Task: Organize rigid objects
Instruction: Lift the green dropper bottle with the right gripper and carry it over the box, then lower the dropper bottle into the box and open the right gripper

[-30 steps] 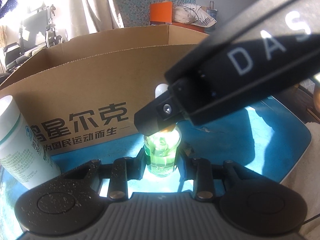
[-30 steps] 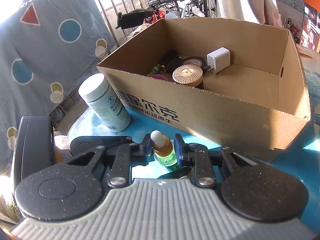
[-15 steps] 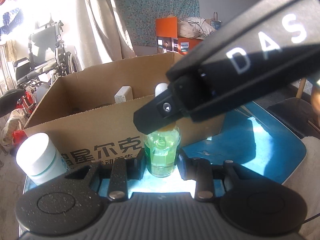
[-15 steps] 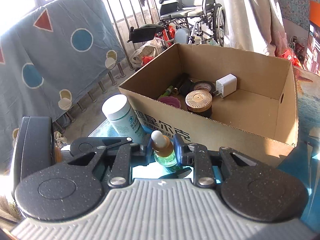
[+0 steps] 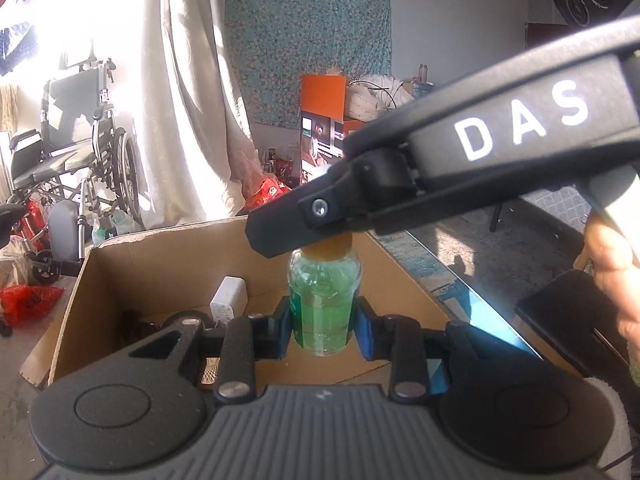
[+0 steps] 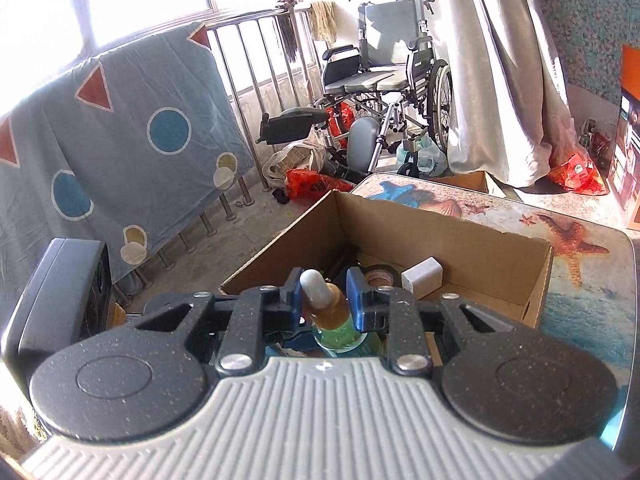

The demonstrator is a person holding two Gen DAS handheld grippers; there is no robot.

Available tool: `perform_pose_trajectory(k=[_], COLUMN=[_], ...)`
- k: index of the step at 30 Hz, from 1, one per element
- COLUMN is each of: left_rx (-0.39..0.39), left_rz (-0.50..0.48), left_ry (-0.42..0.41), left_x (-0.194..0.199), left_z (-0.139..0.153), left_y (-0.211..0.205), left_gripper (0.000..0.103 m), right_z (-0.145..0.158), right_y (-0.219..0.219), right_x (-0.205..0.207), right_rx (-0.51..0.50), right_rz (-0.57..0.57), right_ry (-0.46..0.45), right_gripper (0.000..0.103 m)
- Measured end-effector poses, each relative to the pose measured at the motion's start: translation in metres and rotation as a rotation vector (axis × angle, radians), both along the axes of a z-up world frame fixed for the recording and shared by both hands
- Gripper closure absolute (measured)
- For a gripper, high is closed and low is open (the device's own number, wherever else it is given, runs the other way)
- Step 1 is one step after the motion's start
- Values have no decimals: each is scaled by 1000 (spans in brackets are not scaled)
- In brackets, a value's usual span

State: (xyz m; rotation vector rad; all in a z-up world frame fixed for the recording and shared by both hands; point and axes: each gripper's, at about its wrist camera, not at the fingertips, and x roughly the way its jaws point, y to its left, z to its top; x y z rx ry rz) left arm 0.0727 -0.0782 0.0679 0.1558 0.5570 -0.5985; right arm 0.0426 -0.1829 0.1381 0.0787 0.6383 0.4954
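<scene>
A small green dropper bottle (image 5: 325, 304) with an amber collar and white bulb (image 6: 326, 300) is held by both grippers above the open cardboard box (image 5: 160, 264). My left gripper (image 5: 323, 328) is shut on the bottle's glass body. My right gripper (image 6: 323, 300) is shut on its neck and dropper top; its body crosses the left wrist view from the upper right (image 5: 440, 176). The box (image 6: 480, 248) holds a white charger (image 5: 229, 298), a black tape roll (image 6: 380, 274) and other dark items.
The box stands on a table with a blue sea-themed cover (image 6: 568, 248). A wheelchair (image 6: 384, 80) and bags stand on the floor behind. A patterned blue sheet (image 6: 120, 128) hangs over a railing on the left. A black object (image 5: 560, 320) lies at the right.
Both grippers have lifted the dropper bottle from the table in front of the box to above the box's opening. The white pill bottle has dropped out of view.
</scene>
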Motion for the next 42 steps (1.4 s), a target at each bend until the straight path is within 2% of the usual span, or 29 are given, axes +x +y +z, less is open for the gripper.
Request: perform_pose_trajectory(k=[5, 8, 11, 17, 21, 27, 29, 38, 40, 41, 42], left_rx=[25, 33, 61, 97, 78, 72, 44, 47, 52, 54, 56], left_rz=[-15, -7, 6, 42, 65, 84, 78, 83, 82, 84, 82], left_ry=[79, 164, 216, 297, 342, 378, 401, 378, 366, 357, 337], left_x=[50, 75, 92, 132, 154, 160, 166, 174, 170, 167, 161], left_z=[-4, -12, -20, -30, -32, -39, -40, -38, -34, -32, -29], left_y=[-27, -40, -50, -60, -61, -61, -59, -59, -59, -59, -57], left_gripper=[70, 70, 70, 70, 70, 70, 69, 67, 55, 45, 42], right_z=[-3, -18, -35, -68, -88, -112, -116, -110, -104, -98, -93], right_y=[-34, -52, -67, -73, -72, -69, -68, -73, -79, -83, -87], right_x=[58, 97, 133, 183, 207, 226, 228, 218, 212, 204, 197], right_rx=[21, 49, 65, 82, 80, 55, 54, 69, 94, 115, 129], right_rz=[-37, -55, -71, -85, -90, -93, -94, -111, -123, -135, -147], right_ry=[74, 136, 186, 255, 294, 333, 337, 304, 291, 277, 263], right_gripper=[81, 81, 81, 81, 82, 85, 85, 84, 84, 83, 83])
